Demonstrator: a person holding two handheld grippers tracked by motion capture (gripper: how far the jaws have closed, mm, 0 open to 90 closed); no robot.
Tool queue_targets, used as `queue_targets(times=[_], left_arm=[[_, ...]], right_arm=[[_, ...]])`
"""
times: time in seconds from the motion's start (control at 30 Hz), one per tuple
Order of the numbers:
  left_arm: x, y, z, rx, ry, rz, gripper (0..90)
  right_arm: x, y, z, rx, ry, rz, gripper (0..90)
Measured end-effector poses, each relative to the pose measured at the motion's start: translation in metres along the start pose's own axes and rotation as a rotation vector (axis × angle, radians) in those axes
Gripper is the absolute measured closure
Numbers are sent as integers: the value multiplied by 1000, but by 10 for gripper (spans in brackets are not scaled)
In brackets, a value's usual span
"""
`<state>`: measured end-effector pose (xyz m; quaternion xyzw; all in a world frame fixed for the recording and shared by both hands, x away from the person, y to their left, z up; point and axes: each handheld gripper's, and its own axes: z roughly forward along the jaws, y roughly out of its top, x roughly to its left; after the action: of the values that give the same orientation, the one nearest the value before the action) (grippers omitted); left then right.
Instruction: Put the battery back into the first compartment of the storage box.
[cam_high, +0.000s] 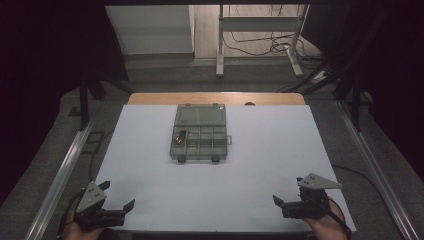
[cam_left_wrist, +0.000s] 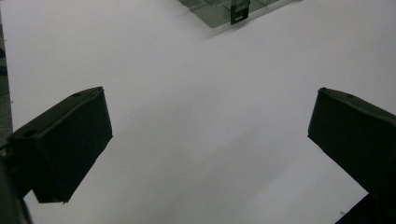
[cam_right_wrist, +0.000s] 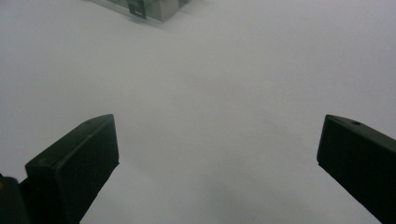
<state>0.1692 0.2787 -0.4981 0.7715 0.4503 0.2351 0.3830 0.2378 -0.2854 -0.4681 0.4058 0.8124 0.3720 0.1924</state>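
A clear plastic compartment box (cam_high: 200, 145) lies in the middle of the white table top (cam_high: 150, 175), its lid (cam_high: 200, 116) folded back on the far side. Small brass-coloured parts (cam_high: 180, 136) sit in its left compartment. My left gripper (cam_high: 118, 195) is at the near left corner, open and holding nothing. My right gripper (cam_high: 288, 190) is at the near right, also open and holding nothing. In the left gripper view the gripper (cam_left_wrist: 210, 112) faces the box's corner (cam_left_wrist: 217, 14) far ahead. In the right gripper view the gripper (cam_right_wrist: 219, 126) faces the box's edge (cam_right_wrist: 159, 7).
The white sheet covers a wooden table whose far edge (cam_high: 215, 98) shows. Metal rails (cam_high: 65, 165) run along both sides. A desk frame (cam_high: 260, 30) and cables (cam_high: 270, 47) stand on the floor beyond. Bare white surface lies between the grippers and the box.
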Motion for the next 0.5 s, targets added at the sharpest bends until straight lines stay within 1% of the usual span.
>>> queue_targets(times=[0.3, 0.33, 0.43, 0.5], left_arm=[[0, 0, 0, 4, -1, 2, 5], [0, 0, 0, 4, -1, 3, 5], [0, 0, 0, 4, -2, 3, 5], [0, 0, 1, 4, -2, 1, 5]], right_arm=[[-2, -14, -2, 21, -37, 5, 0], [-2, -15, -1, 24, -39, 3, 0], [-2, -15, -3, 9, -50, 6, 0], [-3, -15, -2, 18, -53, 9, 0]])
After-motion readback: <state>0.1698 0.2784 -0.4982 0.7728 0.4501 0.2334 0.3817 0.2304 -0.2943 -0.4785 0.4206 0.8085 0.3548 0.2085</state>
